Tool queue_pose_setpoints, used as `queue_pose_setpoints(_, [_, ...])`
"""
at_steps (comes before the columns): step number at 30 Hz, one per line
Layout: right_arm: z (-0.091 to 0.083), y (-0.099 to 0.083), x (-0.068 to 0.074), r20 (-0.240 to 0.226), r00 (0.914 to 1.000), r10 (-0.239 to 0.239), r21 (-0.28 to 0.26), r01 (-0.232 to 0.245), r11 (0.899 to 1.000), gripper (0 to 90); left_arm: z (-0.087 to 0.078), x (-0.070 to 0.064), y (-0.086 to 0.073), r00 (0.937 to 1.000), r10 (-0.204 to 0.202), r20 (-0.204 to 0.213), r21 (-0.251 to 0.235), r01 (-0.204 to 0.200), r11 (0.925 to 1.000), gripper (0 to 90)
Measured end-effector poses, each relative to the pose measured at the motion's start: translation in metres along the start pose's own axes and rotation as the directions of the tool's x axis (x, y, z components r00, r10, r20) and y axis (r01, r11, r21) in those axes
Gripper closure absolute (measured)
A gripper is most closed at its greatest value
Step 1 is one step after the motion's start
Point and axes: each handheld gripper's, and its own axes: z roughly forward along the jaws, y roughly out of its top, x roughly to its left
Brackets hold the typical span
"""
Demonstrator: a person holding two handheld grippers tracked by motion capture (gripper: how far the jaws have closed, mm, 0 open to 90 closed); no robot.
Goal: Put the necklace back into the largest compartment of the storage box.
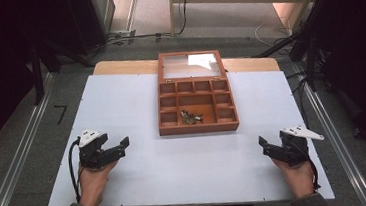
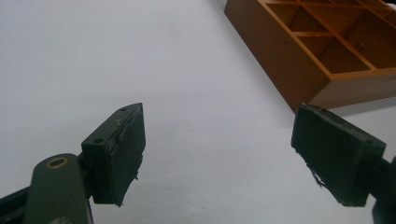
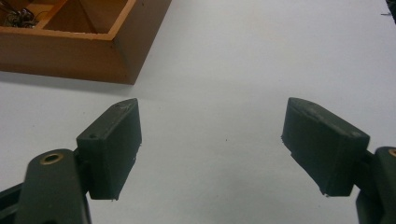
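A wooden compartment box (image 1: 199, 126) lies open mid-table, its glass lid (image 1: 190, 65) folded back toward the far side. A small tangle of dark metal pieces (image 1: 191, 117) lies in the front middle compartment. My left gripper (image 1: 122, 144) rests at the table's front left, open, with nothing between its jaws; its own view shows the box's corner (image 2: 299, 88) ahead to the right. My right gripper (image 1: 264, 144) rests at the front right, also open and holding nothing, with the box's corner (image 3: 126, 60) at its upper left and the metal pieces (image 3: 18, 18) inside.
The white board (image 1: 121, 103) covers a wooden tabletop (image 1: 122, 67). Metal rails (image 1: 20, 157) run along both sides, and dark stands with cables (image 1: 311, 46) crowd the far corners. The other compartments (image 1: 223, 99) of the box look bare.
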Motion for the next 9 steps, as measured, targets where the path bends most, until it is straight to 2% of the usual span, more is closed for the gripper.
queue_pose_setpoints(9, [0.0,0.0,0.001,0.001,1.0,-0.007,0.003,0.007,1.0,18.0,-0.007,0.015,-0.009,0.9989,-0.033,-0.034,0.011,0.033,0.9994,16.7])
